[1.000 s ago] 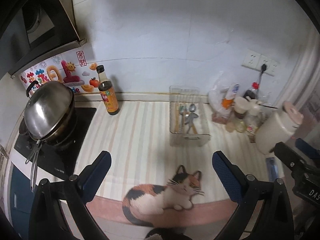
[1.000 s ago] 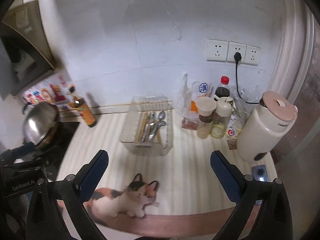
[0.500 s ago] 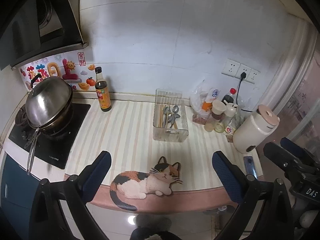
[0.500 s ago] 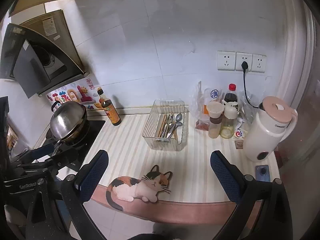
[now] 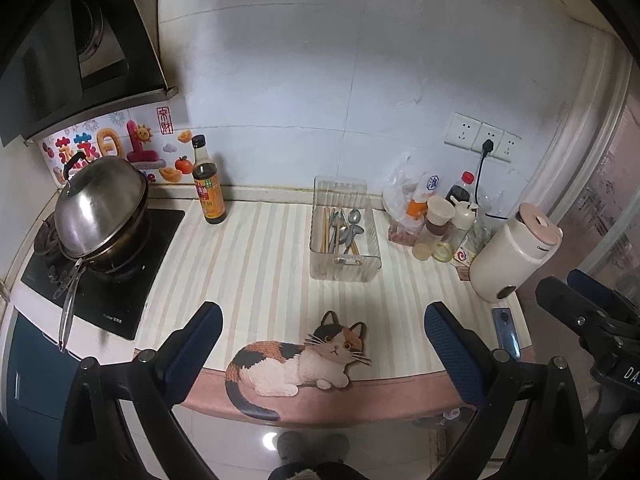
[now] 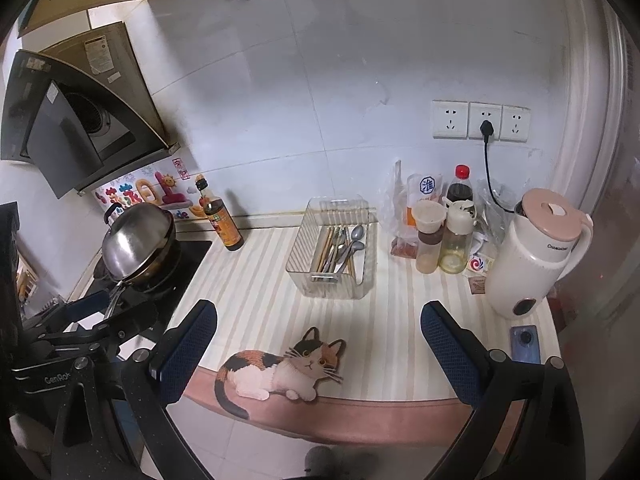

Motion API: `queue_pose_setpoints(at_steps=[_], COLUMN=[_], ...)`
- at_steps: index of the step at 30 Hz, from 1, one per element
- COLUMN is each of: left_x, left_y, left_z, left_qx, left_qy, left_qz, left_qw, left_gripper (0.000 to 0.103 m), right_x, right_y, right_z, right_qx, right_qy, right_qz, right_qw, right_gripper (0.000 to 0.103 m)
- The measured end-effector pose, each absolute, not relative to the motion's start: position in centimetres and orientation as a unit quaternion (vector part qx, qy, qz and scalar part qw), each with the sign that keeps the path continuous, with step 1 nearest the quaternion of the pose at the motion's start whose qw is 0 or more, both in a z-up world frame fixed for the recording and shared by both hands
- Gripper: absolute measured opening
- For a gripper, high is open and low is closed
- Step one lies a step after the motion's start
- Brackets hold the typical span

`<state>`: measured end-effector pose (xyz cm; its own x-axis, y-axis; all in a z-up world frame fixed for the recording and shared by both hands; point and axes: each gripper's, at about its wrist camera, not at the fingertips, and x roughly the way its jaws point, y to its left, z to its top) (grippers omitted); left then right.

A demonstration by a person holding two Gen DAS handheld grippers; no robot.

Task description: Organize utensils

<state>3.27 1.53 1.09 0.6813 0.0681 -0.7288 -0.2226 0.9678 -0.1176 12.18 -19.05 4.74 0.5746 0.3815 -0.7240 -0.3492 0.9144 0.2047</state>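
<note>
Both my left gripper (image 5: 320, 332) and right gripper (image 6: 318, 330) are wide open and empty, well before the utensil tray (image 6: 334, 256), whose utensils (image 6: 340, 248) lie lengthwise away from me, neither hand clearly nearer.

Spoons (image 6: 352, 245) and chopsticks (image 6: 323, 249) lie in a clear bin (image 6: 334, 249) on the striped counter (image 6: 256, 292). The right gripper (image 6: 319, 354) hangs spread wide, holding nothing.

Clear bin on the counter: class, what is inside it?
The bin holds spoons and wooden chopsticks, lying lengthwise. How many pieces lie underneath cannot be counted; they overlap.
</note>
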Motion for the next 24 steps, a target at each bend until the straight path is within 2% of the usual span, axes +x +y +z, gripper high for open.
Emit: queue_pose_setpoints(at_steps=[24], left_x=[3.2], left_y=[2.4], left_z=[1.2], left_qx=[-0.099], left_qy=[0.387], left_qz=[0.097], left_qw=[0.911], left_gripper=[0.103], right_x=[13.0], right_y=[-18.1], right_z=[4.4], right_qx=[0.010], right_qy=[0.413], right_qz=[0.227], right_qw=[0.882], right_gripper=[0.103])
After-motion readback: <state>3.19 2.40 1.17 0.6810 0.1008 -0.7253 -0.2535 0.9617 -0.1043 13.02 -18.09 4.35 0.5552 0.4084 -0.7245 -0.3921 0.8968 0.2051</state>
